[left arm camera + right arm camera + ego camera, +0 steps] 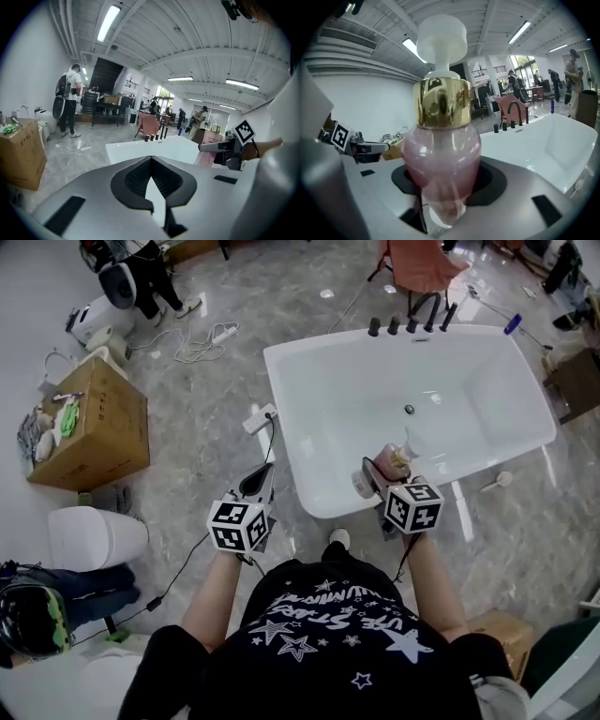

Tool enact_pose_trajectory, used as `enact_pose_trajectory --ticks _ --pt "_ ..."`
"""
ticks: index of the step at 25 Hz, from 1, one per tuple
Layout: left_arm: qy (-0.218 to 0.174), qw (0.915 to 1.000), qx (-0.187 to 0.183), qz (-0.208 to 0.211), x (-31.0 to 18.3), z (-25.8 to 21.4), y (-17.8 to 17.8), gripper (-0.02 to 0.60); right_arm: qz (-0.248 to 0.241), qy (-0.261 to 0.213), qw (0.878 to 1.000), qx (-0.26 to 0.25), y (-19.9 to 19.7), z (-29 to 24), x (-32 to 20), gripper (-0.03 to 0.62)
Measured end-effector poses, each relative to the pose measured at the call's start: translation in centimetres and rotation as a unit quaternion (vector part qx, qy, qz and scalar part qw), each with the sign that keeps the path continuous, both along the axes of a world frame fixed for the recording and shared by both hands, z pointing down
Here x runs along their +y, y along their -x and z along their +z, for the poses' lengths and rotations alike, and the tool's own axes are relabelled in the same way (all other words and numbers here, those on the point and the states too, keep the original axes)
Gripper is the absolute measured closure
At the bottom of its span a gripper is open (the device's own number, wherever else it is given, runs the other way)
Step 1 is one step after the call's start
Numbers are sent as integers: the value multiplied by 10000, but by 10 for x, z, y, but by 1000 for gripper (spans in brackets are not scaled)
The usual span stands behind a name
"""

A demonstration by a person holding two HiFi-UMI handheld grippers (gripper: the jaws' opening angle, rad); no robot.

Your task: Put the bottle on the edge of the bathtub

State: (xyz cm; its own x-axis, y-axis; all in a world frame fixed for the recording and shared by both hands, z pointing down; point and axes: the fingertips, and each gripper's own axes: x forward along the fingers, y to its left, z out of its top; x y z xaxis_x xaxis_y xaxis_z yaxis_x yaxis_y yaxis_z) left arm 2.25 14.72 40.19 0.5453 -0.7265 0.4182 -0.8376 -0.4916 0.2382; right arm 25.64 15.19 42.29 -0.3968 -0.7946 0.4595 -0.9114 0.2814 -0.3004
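Observation:
A pink pump bottle (pixel 390 463) with a gold collar and a white pump head lies tilted in my right gripper (pixel 380 474), which is shut on its body. It hangs over the near rim of the white bathtub (pixel 323 507). In the right gripper view the bottle (pixel 440 154) fills the middle, standing between the jaws of the right gripper (pixel 443 187), with the tub (pixel 553 136) beyond it. My left gripper (pixel 255 486) hovers over the floor just left of the tub's near corner. Its jaws meet at the tips with nothing held (pixel 150 187).
Black taps (pixel 412 322) line the tub's far rim. A power strip (pixel 260 418) with a cable lies on the floor left of the tub. Further left are a cardboard box (pixel 94 423) and a white bin (pixel 94 538). A white scoop (pixel 497 482) lies right of the tub.

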Motion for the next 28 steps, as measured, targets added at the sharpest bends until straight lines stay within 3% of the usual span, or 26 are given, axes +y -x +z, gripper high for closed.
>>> enact_pose_trajectory --ticks 4,8,14,22,28 --pt "-23 9996 -66 -285 -31 1 -20 568 -324 -2 9995 2 -17 5 -47 372" --pt "-37 9983 -136 -573 -56 5 -14 568 -555 48 9984 -28 -8 14 -87 372" --pt "227 9965 -204 -780 -103 36 30 568 -591 179 9980 -139 35 36 -143 372" --pt "364 9975 -186 -578 -232 79 85 568 -143 517 9986 -26 92 76 -252 372" --pt "503 9966 -229 -616 -326 109 152 568 -104 513 9986 75 151 107 -351 373"
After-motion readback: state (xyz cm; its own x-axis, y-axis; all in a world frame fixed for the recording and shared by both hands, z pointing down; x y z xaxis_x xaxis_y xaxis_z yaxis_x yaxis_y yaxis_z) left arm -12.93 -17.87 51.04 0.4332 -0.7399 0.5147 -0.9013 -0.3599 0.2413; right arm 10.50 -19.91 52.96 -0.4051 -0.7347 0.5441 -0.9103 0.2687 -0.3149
